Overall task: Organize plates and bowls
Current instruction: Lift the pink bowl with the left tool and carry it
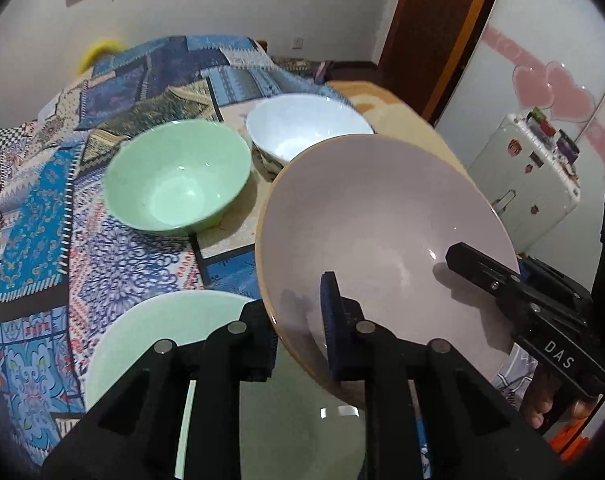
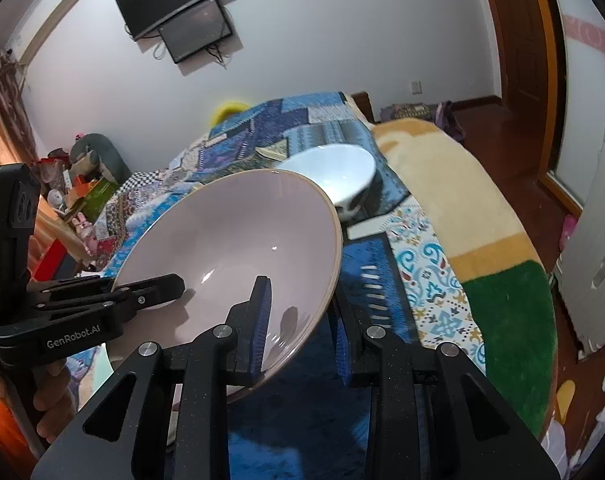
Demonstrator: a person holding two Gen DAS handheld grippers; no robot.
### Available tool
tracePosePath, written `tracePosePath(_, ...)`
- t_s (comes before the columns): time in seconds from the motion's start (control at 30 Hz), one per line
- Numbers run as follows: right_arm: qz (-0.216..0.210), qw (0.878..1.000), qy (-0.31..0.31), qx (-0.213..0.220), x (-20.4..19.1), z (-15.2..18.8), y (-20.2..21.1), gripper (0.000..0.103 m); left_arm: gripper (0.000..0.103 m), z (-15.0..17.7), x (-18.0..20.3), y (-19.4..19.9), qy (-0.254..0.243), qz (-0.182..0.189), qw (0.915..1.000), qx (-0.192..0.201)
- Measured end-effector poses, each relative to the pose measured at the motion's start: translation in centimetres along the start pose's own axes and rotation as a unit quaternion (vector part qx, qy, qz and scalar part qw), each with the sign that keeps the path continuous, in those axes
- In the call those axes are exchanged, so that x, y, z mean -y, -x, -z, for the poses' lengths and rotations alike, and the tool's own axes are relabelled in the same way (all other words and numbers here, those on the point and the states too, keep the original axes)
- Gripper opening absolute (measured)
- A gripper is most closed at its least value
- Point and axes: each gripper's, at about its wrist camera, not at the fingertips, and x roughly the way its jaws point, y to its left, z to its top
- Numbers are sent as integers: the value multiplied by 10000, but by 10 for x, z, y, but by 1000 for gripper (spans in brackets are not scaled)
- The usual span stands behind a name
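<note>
A: Where is the pink bowl?

B: It is tilted above the bed, between both tools. The left hand-held gripper pinches its near rim, and the right hand-held gripper pinches the opposite rim.

A: And around it?

B: A patchwork quilt covers the bed. On it stand a green bowl and a white bowl; a green plate lies below the left tool. A dark screen hangs on the wall.
</note>
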Motion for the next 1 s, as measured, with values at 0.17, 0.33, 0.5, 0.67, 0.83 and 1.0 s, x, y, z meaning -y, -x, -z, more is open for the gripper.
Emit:
tracePosePath(0.17,-14,9996,271,28,-26,-3,5,26,19,7,-9,28,97,-66,9997,207)
tracePosePath(0.33,-139,9988,464,52,-52,-3,4,26,19,19,-25,54,251,-117,9988,394)
tracePosePath(0.5,-360,9976,597,22,-81,0,-6,26,19,36,-48,80,458,-256,9969,584)
tracePosePath(0.67,-597,9951,788,-57,-113,5,-20,26,19,54,-79,101,692,-396,9942,720)
tracePosePath(0.83,-789,9915,1015,-181,-147,10,-39,26,19,74,-113,116,936,-573,9907,805)
tracePosePath(1.0,-887,9877,1237,-371,-176,20,-55,26,19,95,-147,128,1203,-699,9864,873)
